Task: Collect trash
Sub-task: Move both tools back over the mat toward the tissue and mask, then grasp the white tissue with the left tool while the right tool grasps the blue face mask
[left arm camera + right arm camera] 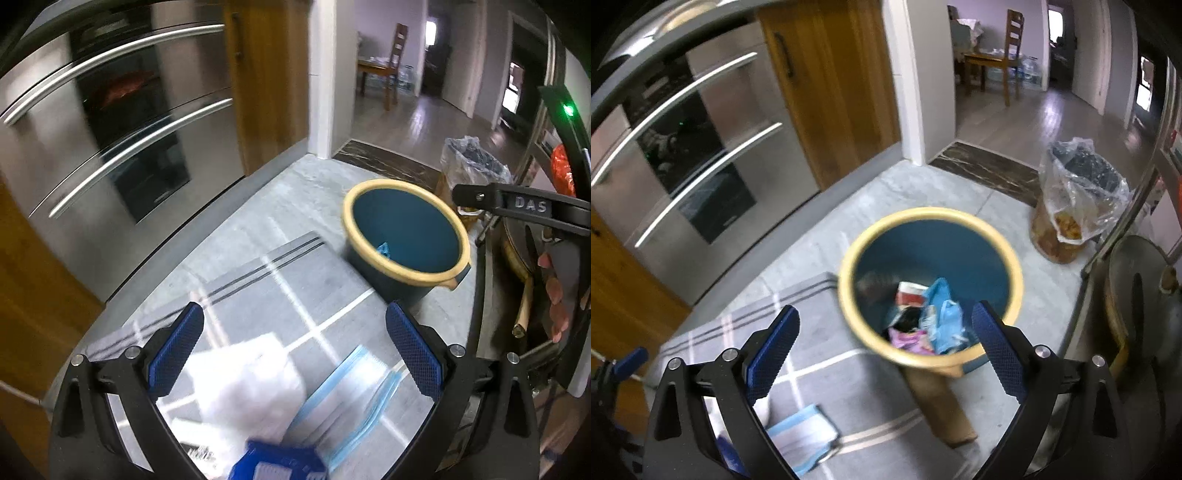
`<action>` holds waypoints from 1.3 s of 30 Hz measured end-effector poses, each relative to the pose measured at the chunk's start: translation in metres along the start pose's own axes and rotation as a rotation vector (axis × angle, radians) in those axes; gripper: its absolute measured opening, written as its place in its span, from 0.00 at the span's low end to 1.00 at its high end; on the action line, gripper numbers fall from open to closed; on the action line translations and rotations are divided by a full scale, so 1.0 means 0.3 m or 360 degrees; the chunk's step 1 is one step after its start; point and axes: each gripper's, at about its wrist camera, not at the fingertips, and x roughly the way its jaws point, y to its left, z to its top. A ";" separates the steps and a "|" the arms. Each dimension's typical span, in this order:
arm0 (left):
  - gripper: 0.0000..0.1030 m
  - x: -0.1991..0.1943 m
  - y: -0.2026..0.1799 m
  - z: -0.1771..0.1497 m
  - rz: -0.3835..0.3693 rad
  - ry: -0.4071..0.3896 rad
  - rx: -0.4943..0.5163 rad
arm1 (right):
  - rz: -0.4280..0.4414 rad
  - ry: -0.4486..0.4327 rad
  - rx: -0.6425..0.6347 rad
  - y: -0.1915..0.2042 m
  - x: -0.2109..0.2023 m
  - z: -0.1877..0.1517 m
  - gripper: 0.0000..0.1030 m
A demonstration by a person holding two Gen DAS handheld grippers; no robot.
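above the bin (931, 284), both the right gripper (884, 343) and the left gripper (293, 349) gape wide, empty.

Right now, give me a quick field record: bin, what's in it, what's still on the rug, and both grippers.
bin: blue bin with yellow rim, upright on the floor at the rug's edge
bin contents: mixed wrappers, blue, pink and red
rug: face mask and white crumpled paper still lying on the grey rug
left gripper: open, empty
right gripper: open, empty, before the bin
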 end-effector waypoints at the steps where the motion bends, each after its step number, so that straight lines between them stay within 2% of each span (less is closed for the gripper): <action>1: 0.95 -0.015 0.020 -0.019 0.0018 -0.0002 -0.0008 | 0.0005 0.0000 -0.0015 0.018 -0.008 -0.013 0.92; 8: 0.95 -0.090 0.146 -0.136 0.0135 -0.0012 -0.0078 | -0.0004 0.0015 -0.0169 0.133 -0.045 -0.093 0.92; 12: 0.95 -0.101 0.184 -0.192 0.0187 -0.0035 -0.0081 | 0.0000 0.0097 -0.0246 0.192 -0.022 -0.153 0.92; 16: 0.95 -0.073 0.242 -0.233 0.0200 0.0037 -0.0167 | 0.0025 0.0215 -0.0305 0.236 0.022 -0.209 0.92; 20: 0.94 -0.070 0.293 -0.261 0.0171 0.0077 -0.0275 | 0.0011 0.0259 -0.0354 0.278 0.046 -0.240 0.92; 23: 0.95 -0.058 0.325 -0.279 0.0246 0.0116 -0.0269 | 0.0002 0.0305 -0.0371 0.304 0.071 -0.260 0.92; 26: 0.95 -0.027 0.358 -0.298 0.0259 0.0164 -0.0331 | -0.0003 0.0374 -0.0354 0.320 0.114 -0.287 0.92; 29: 0.94 0.021 0.359 -0.319 0.0244 0.0231 -0.0351 | -0.0024 0.0438 -0.0338 0.322 0.148 -0.318 0.92; 33: 0.95 0.082 0.307 -0.332 0.0266 0.0296 -0.0244 | -0.0041 0.0502 -0.0358 0.330 0.182 -0.340 0.92; 39: 0.94 0.137 0.224 -0.334 0.0110 0.0334 -0.0182 | -0.0079 0.0567 -0.0315 0.299 0.226 -0.353 0.91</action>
